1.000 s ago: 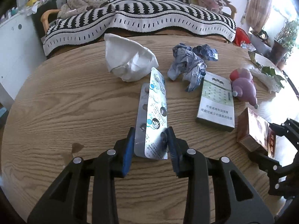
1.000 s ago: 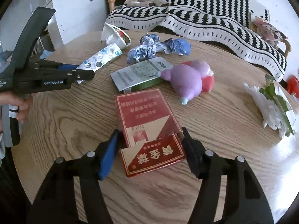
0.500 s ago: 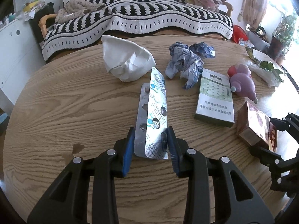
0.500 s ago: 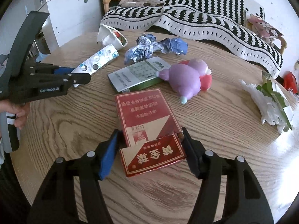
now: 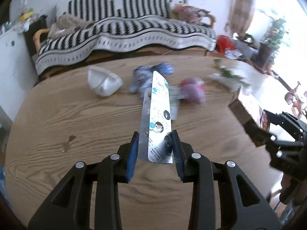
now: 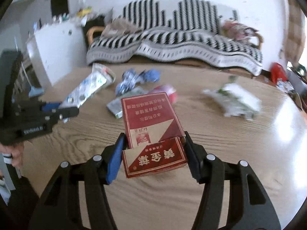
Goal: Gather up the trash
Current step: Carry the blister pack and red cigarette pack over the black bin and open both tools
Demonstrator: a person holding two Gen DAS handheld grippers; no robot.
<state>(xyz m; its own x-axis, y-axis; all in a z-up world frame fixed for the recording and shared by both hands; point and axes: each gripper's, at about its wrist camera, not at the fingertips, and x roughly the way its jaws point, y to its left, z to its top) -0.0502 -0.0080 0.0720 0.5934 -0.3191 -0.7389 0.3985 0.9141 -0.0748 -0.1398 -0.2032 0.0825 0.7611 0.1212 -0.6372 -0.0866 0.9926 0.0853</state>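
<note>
My left gripper (image 5: 155, 153) is shut on silver pill blister packs (image 5: 158, 118) and holds them tilted up above the round wooden table (image 5: 76, 118). My right gripper (image 6: 153, 155) is shut on a red cigarette box (image 6: 151, 126) with its lid flap open, lifted off the table. The blister packs (image 6: 84, 92) and left gripper (image 6: 63, 113) show at the left of the right wrist view. The red box (image 5: 247, 113) and right gripper (image 5: 278, 132) show at the right of the left wrist view.
On the table lie a crumpled white paper (image 5: 103, 82), crumpled blue paper (image 6: 138, 78), a green-white box (image 6: 117, 107), a pink-purple toy (image 5: 191, 90) and a white wrapper with leaves (image 6: 236, 101). A striped-blanket sofa (image 5: 124, 32) stands behind.
Both grippers have lifted their loads off the table and tilted upward. The view is now higher and blurred with motion.
</note>
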